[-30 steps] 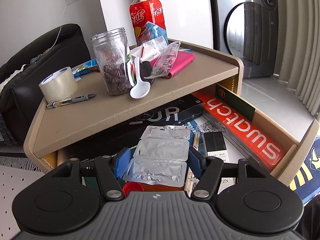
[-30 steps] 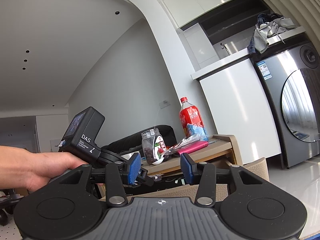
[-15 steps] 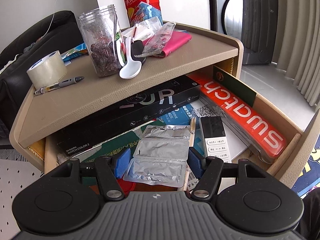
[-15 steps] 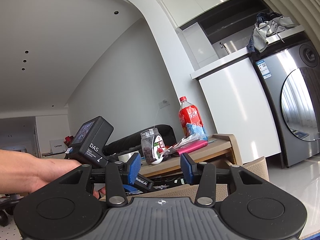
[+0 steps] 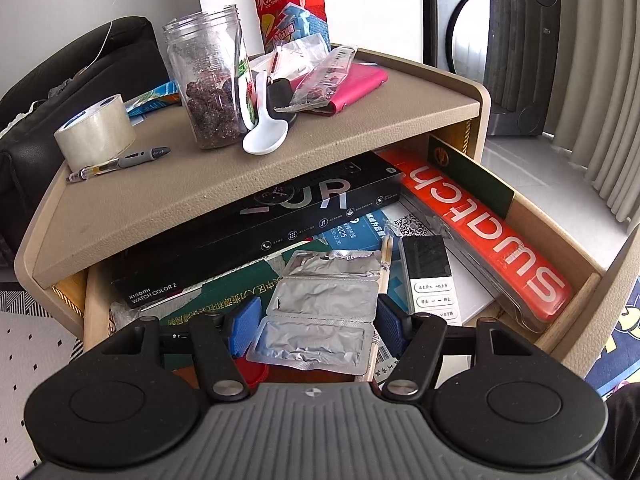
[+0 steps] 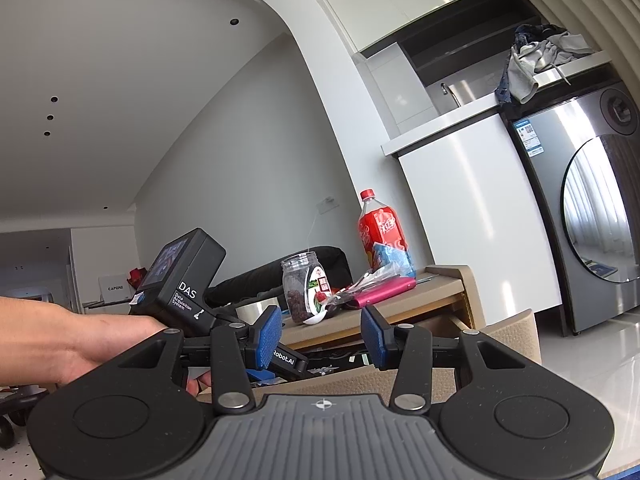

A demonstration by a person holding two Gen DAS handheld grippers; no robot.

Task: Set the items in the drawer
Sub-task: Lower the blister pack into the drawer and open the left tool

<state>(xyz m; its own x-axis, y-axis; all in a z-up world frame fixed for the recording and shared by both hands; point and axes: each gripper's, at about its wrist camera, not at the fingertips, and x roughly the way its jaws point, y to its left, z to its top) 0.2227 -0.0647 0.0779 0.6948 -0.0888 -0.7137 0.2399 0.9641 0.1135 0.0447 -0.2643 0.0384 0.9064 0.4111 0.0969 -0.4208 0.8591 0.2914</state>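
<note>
Left hand-held gripper (image 5: 314, 326): its blue pads sit on either side of a silver foil blister pack (image 5: 324, 308), holding it low over the open drawer (image 5: 560, 240).
Right hand-held gripper (image 6: 320, 336): jaws parted wide with nothing between them, raised and level, looking across at the table (image 6: 400, 304) from the near side.
Drawer contents: a long black Xiaomi watch box (image 5: 256, 236) lies at the far left under the table edge; an orange Swatch case (image 5: 492, 240) runs along the right wall; a white remote control (image 5: 430, 276) lies between them, just right of the blister pack; a thin wooden stick (image 5: 384, 268) lies beside the remote; printed papers line the bottom.
Jar (image 5: 210, 80): clear, lidless, roughly half full of dark dried fruit, standing on the table top.
Table top: a tape roll (image 5: 96, 132) and pen (image 5: 120, 162) at the left, a white spoon (image 5: 264, 136) leaning by the jar, a pink wallet (image 5: 356, 84) under a clear bag, a red drink bottle (image 5: 292, 0) at the far edge.
Person's hand (image 6: 80, 348): grips the left device at the left of the right-wrist view.
</note>
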